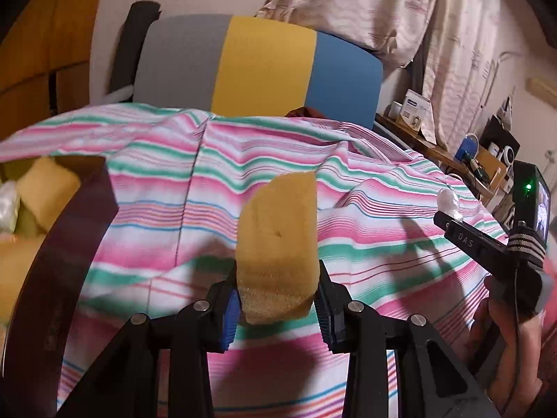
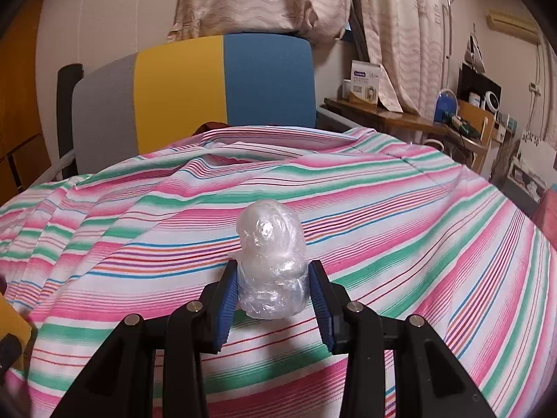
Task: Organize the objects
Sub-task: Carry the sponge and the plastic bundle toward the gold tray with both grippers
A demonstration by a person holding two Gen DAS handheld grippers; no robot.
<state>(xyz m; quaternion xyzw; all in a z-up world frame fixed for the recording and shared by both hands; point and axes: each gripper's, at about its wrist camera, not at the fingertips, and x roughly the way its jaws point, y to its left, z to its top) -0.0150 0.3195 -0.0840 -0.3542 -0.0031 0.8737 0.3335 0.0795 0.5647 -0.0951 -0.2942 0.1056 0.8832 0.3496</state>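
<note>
Left wrist view: left gripper (image 1: pixel 277 301) at bottom centre, blue pads (image 1: pixel 230 317) pressed on both sides of a yellow sponge (image 1: pixel 280 244), clamped upright and rising toward mid-frame. Jaws closing a touch more on it. Beneath, a striped cloth (image 1: pixel 365 181) in pink, green and white, spread across most of the frame. At far left, a dark bin (image 1: pixel 69 244) with a curved rim, holding more yellow sponges (image 1: pixel 47 183) and something pale and crinkled. At right edge, the right gripper (image 1: pixel 449 217) seen from the side, held by a hand (image 1: pixel 504 334), a clear plastic ball (image 1: pixel 450 203) at its tip. Behind the cloth, a chair back (image 1: pixel 261 66) in grey, yellow and blue; curtains (image 1: pixel 400 10) at upper right.

Right wrist view: right gripper (image 2: pixel 272 294) at bottom centre, clamped on the plastic ball (image 2: pixel 271 254), blue pads (image 2: pixel 228 304) touching both sides, wad sticking up above the fingertips. Striped cloth (image 2: pixel 417 226) below and all around. Chair back (image 2: pixel 209 97) at upper centre, cluttered shelf (image 2: pixel 400 116) at right.
</note>
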